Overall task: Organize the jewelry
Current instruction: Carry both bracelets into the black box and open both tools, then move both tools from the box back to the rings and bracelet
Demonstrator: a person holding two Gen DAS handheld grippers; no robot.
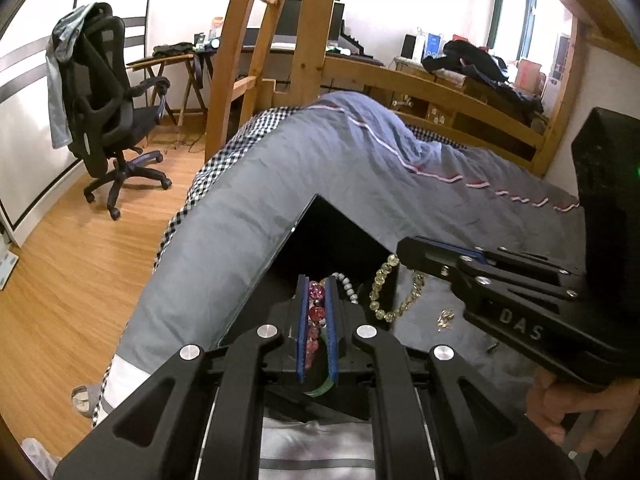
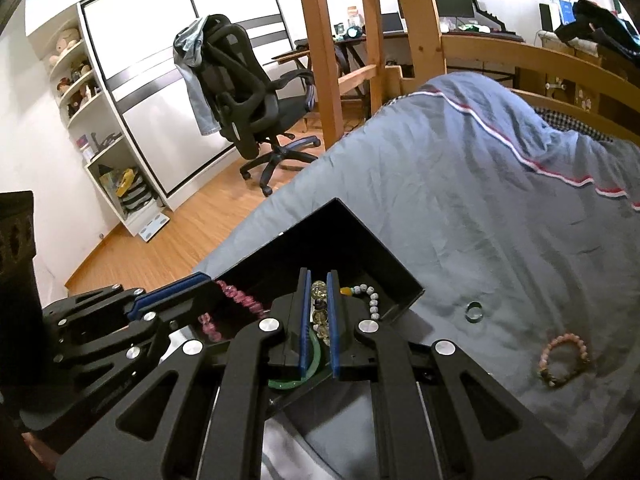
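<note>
At lower centre, the left gripper (image 1: 317,292) clamps a pink bead bracelet (image 1: 315,314) over the black box (image 2: 360,240); the right gripper (image 2: 319,284) pinches a yellow bead bracelet (image 1: 390,292).

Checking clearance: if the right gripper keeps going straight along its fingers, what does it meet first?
Probably the black box: the right gripper, shut on the yellow bead bracelet, points into its open inside, toward the far wall. Depth is unclear.
</note>
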